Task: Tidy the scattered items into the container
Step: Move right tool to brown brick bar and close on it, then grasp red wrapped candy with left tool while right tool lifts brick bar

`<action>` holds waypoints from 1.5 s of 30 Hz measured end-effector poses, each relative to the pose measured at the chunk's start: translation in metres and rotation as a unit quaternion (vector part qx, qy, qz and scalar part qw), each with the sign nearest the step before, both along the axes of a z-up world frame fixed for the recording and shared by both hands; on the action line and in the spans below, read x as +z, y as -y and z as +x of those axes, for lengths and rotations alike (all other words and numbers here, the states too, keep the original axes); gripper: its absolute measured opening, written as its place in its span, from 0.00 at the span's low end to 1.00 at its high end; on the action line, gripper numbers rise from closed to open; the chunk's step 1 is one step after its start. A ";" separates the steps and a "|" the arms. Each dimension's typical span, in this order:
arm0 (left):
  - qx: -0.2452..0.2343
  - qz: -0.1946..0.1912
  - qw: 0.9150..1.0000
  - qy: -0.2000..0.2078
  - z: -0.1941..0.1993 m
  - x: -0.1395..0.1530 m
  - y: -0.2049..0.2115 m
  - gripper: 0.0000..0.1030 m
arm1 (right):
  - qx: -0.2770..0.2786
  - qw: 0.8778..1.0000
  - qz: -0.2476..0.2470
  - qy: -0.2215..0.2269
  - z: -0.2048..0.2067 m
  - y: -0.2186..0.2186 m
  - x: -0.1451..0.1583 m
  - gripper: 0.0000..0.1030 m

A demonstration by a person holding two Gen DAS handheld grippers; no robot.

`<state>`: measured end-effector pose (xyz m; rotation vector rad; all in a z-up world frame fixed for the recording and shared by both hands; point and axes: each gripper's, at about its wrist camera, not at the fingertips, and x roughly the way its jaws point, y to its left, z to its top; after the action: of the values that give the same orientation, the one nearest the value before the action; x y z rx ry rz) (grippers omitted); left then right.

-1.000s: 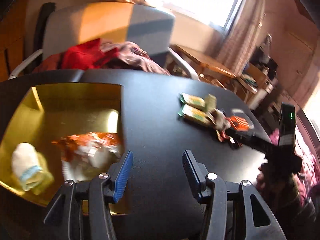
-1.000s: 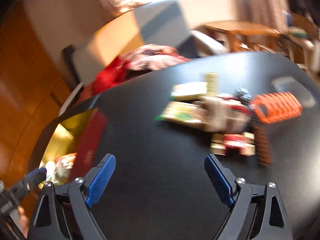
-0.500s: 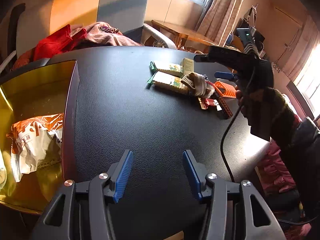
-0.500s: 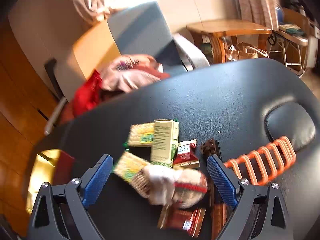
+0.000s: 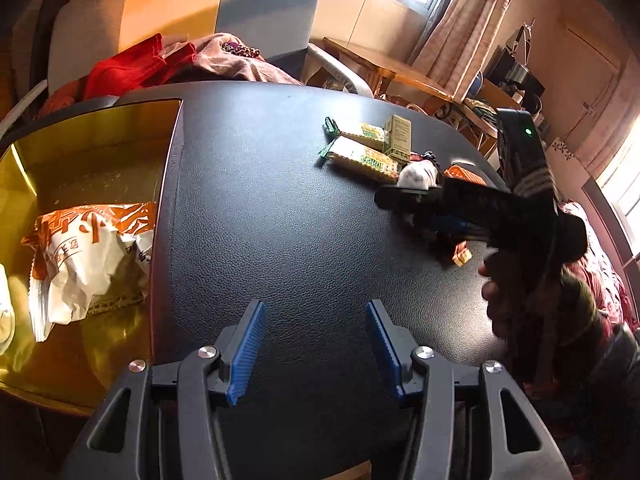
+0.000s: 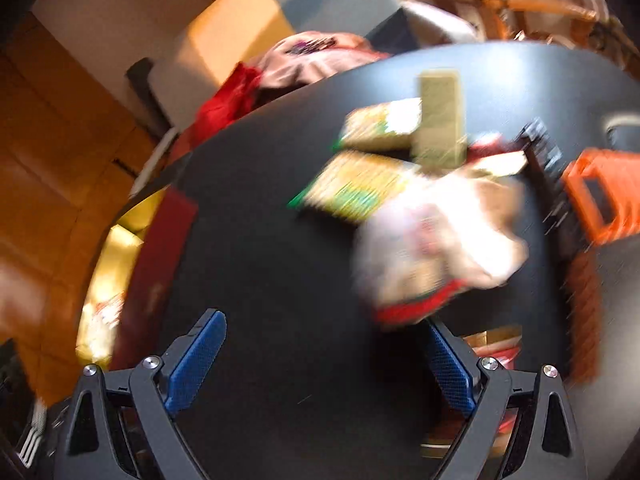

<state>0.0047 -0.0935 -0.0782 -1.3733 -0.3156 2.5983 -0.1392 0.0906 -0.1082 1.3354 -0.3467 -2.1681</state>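
Ahead of the left tongs (image 5: 312, 344), spread wide and holding nothing, only bare black counter (image 5: 280, 208). Off to their left, the gold container (image 5: 100, 152), cut by the frame edge, with an orange-and-white snack bag (image 5: 88, 256) inside; large characters on the bag, not readable. At the far left edge, a sliver of something pale (image 5: 6, 320), too cropped to name. Farther ahead and to the right of the left tongs, the scattered pile: two green-ended cracker packs (image 5: 364, 158), a small olive carton (image 5: 398, 138) standing behind them, a white sock (image 5: 418, 174) and a scrap of orange rack (image 5: 464, 174), all partly hidden behind the dark body of the right tongs (image 5: 404, 198) and the hand (image 5: 500, 292) gripping it. Print on packs and carton too small to read.

From the right wrist view, heavy motion blur, no label legible. Right tongs (image 6: 322, 364) spread wide, empty, low over the counter (image 6: 260, 280), with the sock (image 6: 436, 236) just ahead of the right finger and a red-edged wrapper beneath it. Orange rack (image 6: 600, 196) seen far more fully here, at the right. Container (image 6: 116, 248) only a gold sliver far to the left, behind a dark red wall.
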 end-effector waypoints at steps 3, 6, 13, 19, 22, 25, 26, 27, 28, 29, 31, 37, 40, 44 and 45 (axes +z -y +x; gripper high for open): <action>0.003 -0.001 1.000 -0.002 0.003 0.001 0.002 0.51 | 0.009 0.999 -0.031 0.003 0.025 0.003 0.000 0.93; 0.005 -0.003 1.000 -0.004 0.006 0.002 0.004 0.51 | -0.003 0.999 -0.050 -0.006 0.049 -0.012 0.007 0.94; 0.002 -0.006 1.000 0.007 0.005 -0.003 -0.001 0.51 | -0.110 0.991 0.017 -0.073 0.074 -0.083 0.033 0.94; 0.001 -0.003 1.000 0.005 -0.018 0.003 -0.010 0.51 | -0.160 0.980 0.091 -0.074 0.037 -0.112 0.029 0.62; 0.003 -0.002 1.000 0.003 -0.032 0.006 -0.016 0.51 | -0.158 0.978 0.121 -0.068 0.016 -0.116 0.021 0.60; 0.000 -0.002 1.000 0.006 -0.042 0.005 -0.022 0.51 | -0.142 0.976 0.151 -0.065 -0.004 -0.108 0.009 0.55; -0.004 -0.002 1.000 0.006 -0.044 0.004 -0.025 0.51 | -0.136 0.975 0.163 -0.066 -0.008 -0.106 0.006 0.48; -0.015 -0.002 1.000 0.003 -0.045 0.005 -0.030 0.51 | -0.130 0.974 0.175 -0.066 -0.013 -0.105 0.002 0.44; -0.026 -0.003 1.000 0.000 -0.047 0.005 -0.035 0.51 | -0.124 0.972 0.187 -0.067 -0.018 -0.103 -0.001 0.36; -0.037 -0.004 0.999 -0.003 -0.048 0.005 -0.041 0.51 | -0.118 0.971 0.199 -0.068 -0.022 -0.101 -0.004 0.29; -0.063 -0.001 0.998 -0.008 -0.052 0.005 -0.053 0.51 | -0.105 0.970 0.207 -0.071 -0.022 -0.103 -0.007 0.21; -0.129 0.026 0.991 0.003 -0.066 -0.003 -0.099 0.52 | -0.067 0.974 0.204 -0.076 0.014 -0.115 -0.008 0.21; -0.143 0.026 0.989 0.015 -0.074 -0.009 -0.119 0.52 | -0.059 0.975 0.201 -0.076 0.036 -0.121 -0.008 0.21; -0.144 0.016 0.989 0.025 -0.083 -0.016 -0.140 0.52 | -0.073 0.980 0.171 -0.070 0.057 -0.133 -0.008 0.21; -0.145 0.011 0.989 0.027 -0.085 -0.018 -0.145 0.52 | -0.079 0.981 0.163 -0.069 0.061 -0.136 -0.008 0.21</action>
<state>-0.0805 0.0516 -0.0957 -1.3703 -0.1386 2.3189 -0.0782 0.2268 -0.1166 1.3532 -0.0433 -2.5177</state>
